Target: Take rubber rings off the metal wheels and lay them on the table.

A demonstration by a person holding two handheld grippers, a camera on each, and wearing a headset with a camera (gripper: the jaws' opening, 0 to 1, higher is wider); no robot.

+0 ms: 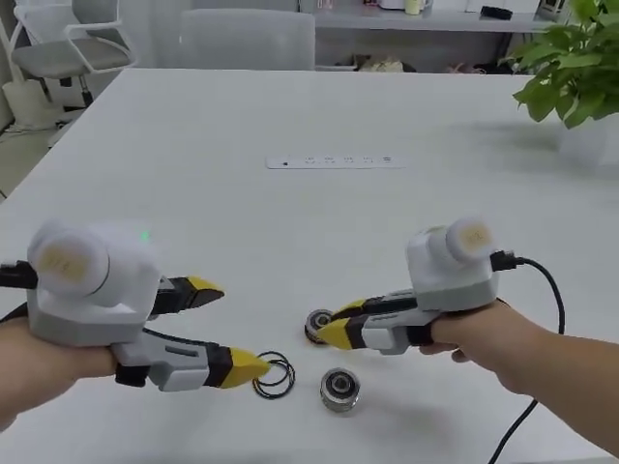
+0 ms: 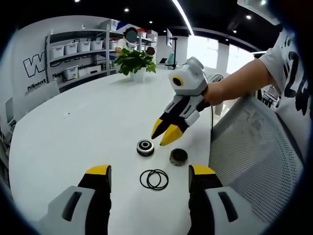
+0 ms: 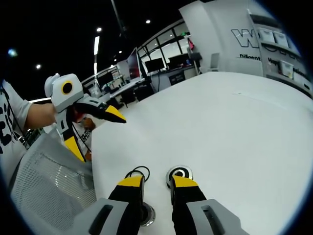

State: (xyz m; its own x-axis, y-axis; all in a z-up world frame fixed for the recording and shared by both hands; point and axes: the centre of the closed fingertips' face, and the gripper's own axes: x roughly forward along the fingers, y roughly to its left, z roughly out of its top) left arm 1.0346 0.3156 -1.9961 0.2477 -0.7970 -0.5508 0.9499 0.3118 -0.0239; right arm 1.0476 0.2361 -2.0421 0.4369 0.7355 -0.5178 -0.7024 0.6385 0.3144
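Observation:
Two metal wheels lie near the table's front edge: one (image 1: 311,324) touches or sits just behind my right gripper's (image 1: 338,324) yellow tips, the other (image 1: 339,387) lies closer to me. Loose black rubber rings (image 1: 274,375) rest flat on the table beside the lower tip of my left gripper (image 1: 224,327), whose jaws stand wide apart with nothing between them. In the left gripper view the rings (image 2: 154,179) lie just ahead of those jaws, with both wheels (image 2: 145,147) (image 2: 178,156) beyond. My right gripper (image 3: 157,182) has a narrow gap and holds nothing; a wheel (image 3: 179,173) sits past its right tip.
A white power strip (image 1: 334,161) lies at the table's middle. A potted plant (image 1: 571,68) stands at the far right corner. Chairs (image 1: 247,39) line the far edge. The right gripper's black cable (image 1: 542,290) trails off the near right edge.

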